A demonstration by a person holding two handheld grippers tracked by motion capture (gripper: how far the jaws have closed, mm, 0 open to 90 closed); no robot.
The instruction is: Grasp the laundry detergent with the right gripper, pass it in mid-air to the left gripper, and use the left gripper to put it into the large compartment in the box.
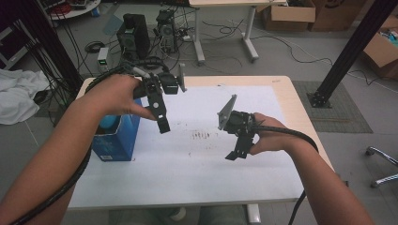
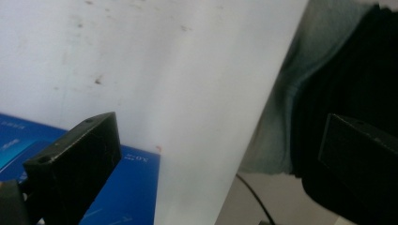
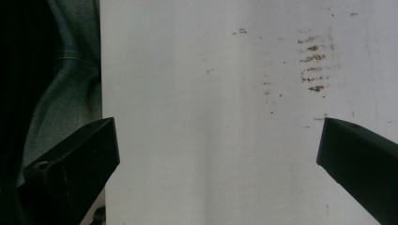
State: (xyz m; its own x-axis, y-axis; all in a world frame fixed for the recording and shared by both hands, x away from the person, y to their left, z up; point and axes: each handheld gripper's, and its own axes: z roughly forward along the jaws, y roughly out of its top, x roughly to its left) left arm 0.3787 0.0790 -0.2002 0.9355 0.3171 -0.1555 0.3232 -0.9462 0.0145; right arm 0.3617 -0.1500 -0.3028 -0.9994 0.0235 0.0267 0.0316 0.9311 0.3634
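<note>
Both hand-held grippers above white counter, jaws apart, nothing held.

High view: left hand-held gripper (image 1: 159,110) beside blue box (image 1: 117,138) at counter (image 1: 187,173) left edge; right hand-held gripper (image 1: 237,147) well apart. Left gripper view: jaws wide, box (image 2: 124,197) behind left jaw. Right gripper view: jaws wide over brown smudges (image 3: 313,65).

Obstacle: blue box (image 1: 117,138), left edge of frame centre, on white table sheet (image 1: 197,173). Free room: bare sheet across centre, lower middle and right of frame.
</note>
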